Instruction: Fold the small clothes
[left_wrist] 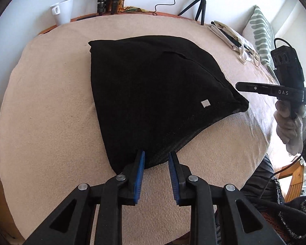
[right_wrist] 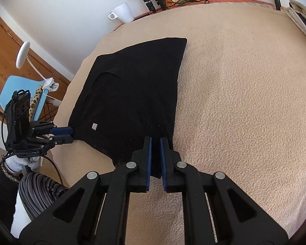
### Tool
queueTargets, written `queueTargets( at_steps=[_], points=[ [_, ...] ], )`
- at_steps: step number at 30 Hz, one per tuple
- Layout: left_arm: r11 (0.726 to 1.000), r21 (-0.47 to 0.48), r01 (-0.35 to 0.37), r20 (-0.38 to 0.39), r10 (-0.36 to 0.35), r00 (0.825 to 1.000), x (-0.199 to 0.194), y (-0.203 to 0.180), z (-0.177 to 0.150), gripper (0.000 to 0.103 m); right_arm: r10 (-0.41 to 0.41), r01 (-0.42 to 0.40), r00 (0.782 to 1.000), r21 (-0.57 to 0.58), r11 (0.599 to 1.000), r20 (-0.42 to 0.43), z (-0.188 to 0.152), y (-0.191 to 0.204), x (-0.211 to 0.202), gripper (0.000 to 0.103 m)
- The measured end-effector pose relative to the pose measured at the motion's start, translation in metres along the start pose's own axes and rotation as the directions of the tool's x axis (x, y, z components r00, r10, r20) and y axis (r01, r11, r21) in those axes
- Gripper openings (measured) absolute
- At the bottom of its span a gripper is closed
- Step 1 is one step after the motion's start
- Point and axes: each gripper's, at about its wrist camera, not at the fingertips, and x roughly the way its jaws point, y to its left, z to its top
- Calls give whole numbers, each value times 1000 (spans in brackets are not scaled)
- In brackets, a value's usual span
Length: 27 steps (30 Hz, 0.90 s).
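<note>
Now, garment: black knit top point(left_wrist: 153, 94) is lying folded on the beige blanket point(left_wrist: 51, 106)
Left gripper point(left_wrist: 156, 155): jaws are standing slightly apart over its near corner, gripping nothing
Right gripper point(right_wrist: 155, 140): jaws are pinching the other near corner

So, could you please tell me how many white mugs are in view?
1. The white mug stands at the far edge of the table, beyond the black garment. Others may be out of view.
</note>
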Motion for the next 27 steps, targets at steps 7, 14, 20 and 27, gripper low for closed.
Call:
queueTargets(
  at_steps=[7,14,20,27],
  points=[
    [996,-86,28,131,-17,991,-30,15,26,38,104,-117,985,96,988,137,43,-32,-19,46],
    [928,-356,106,244,-17,970,-20,78,75,64,171,-198,974,194,961,149,80,-58,10,46],
    [835,-501,227,298,-80,951,15,127,104,64,239,-272,960,285,919,145,91,-81,36,46],
    [817,-511,265,286,-129,949,45,133,120,56,293,-320,947,335,886,131,102,-92,56,41]
  ],
)
